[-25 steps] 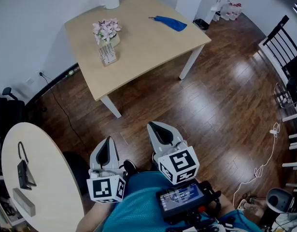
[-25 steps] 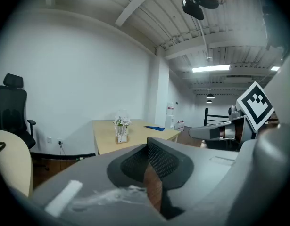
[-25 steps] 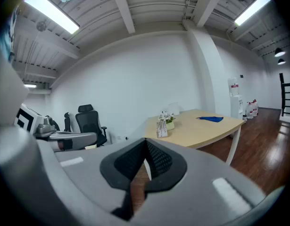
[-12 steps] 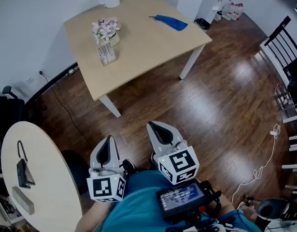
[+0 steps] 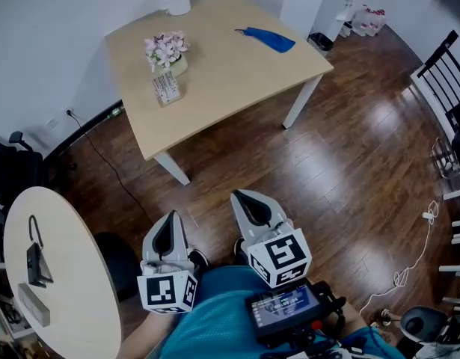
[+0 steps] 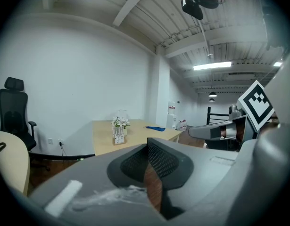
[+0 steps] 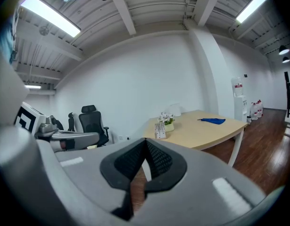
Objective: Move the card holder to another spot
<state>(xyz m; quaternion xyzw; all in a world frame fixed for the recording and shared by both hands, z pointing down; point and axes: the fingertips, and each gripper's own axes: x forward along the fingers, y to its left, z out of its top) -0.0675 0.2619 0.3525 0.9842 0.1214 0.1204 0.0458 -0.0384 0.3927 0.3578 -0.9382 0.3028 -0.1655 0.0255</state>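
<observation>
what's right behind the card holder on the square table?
A pot of pink flowers stands just behind the card holder. The holder hides part of the pot's lower front; whether they touch can't be seen.

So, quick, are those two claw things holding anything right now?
Left gripper: closed, holding nothing.
Right gripper: closed, holding nothing.

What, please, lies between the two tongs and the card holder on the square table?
Head view: between the left tongs, right tongs and the card holder lie dark wooden floor, a white table leg and bare tabletop.
</observation>
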